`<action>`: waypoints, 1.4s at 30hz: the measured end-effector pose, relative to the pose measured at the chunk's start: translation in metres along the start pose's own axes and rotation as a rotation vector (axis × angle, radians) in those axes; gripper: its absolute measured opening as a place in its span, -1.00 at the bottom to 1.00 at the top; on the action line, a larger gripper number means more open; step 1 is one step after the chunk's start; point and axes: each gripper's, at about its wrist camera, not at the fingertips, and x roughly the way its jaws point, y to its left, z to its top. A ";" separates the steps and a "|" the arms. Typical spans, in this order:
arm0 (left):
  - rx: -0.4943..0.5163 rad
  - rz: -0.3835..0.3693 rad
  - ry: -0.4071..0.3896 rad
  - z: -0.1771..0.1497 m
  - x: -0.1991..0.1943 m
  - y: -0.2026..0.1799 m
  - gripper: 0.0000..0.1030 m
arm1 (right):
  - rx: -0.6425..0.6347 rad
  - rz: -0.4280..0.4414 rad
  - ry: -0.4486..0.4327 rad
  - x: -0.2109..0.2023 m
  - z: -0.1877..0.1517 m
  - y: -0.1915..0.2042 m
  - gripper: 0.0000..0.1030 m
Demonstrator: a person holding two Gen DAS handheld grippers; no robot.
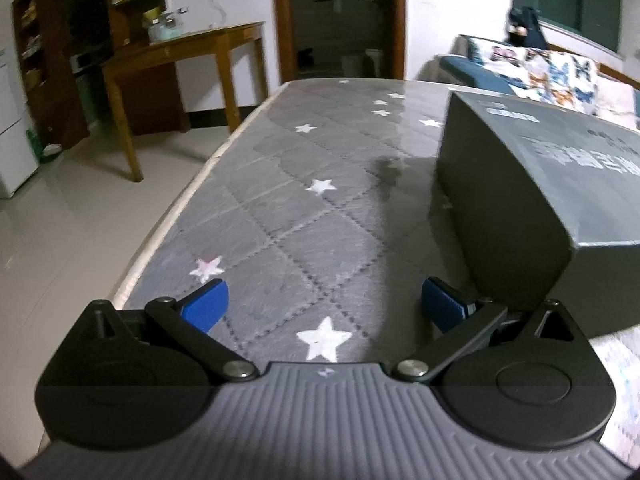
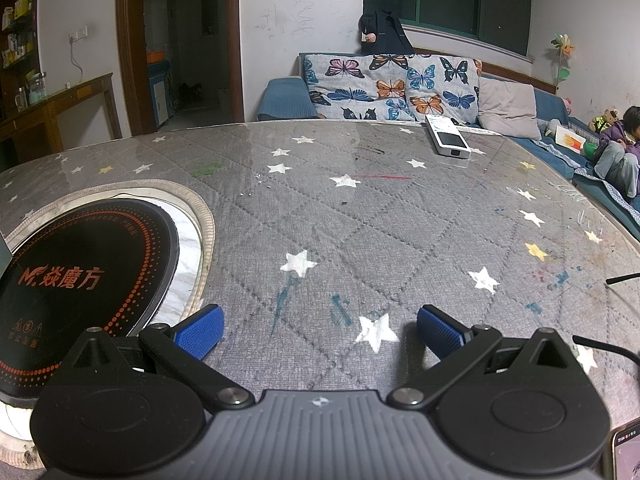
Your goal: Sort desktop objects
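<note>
- Honestly, the biggest thing near me is the table (image 2: 400, 232) with its grey quilted star cover, and I judge the cover is glossy like under a clear sheet, so a thing I push can slide instead of being gripped.
- Next is the dark grey box (image 1: 520, 184), which stands just beside the right finger of my left gripper (image 1: 324, 306). This gripper is spread wide and holds nothing. If I swing it to the right without care, I think the finger knocks the box corner and turns it. The box is cut by the picture edge, and its printed text is too blurred to read.
- Then the black induction cooktop (image 2: 80, 276), sunk in a round opening of the table, at the left of my right gripper (image 2: 320, 330). This gripper is also spread, with nothing between the blue pads (image 2: 200, 330). Its left pad hangs near the cooktop rim, so I could scrape the glass. The near part of the cooktop is hidden behind the gripper body.
- After that the white remote control (image 2: 447, 136) at the far side, well apart from both grippers. A long reach there may push it toward the table edge.
- Smallest, a phone (image 2: 626, 452) at the bottom right corner, mostly cut off, and a black cable (image 2: 608, 346) beside it, which I could snag.
</note>
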 end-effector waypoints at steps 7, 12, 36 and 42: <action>-0.034 -0.009 0.010 -0.001 0.001 0.003 1.00 | 0.000 0.000 0.000 0.000 0.000 0.000 1.00; -0.119 0.087 0.015 -0.005 -0.004 0.003 1.00 | 0.000 0.000 0.000 0.000 0.000 0.000 1.00; -0.524 0.560 0.047 -0.003 -0.016 -0.017 1.00 | 0.000 0.000 0.000 0.000 0.000 0.000 1.00; -0.573 0.621 0.042 -0.001 -0.015 -0.021 1.00 | 0.000 0.000 0.000 0.000 0.000 0.000 1.00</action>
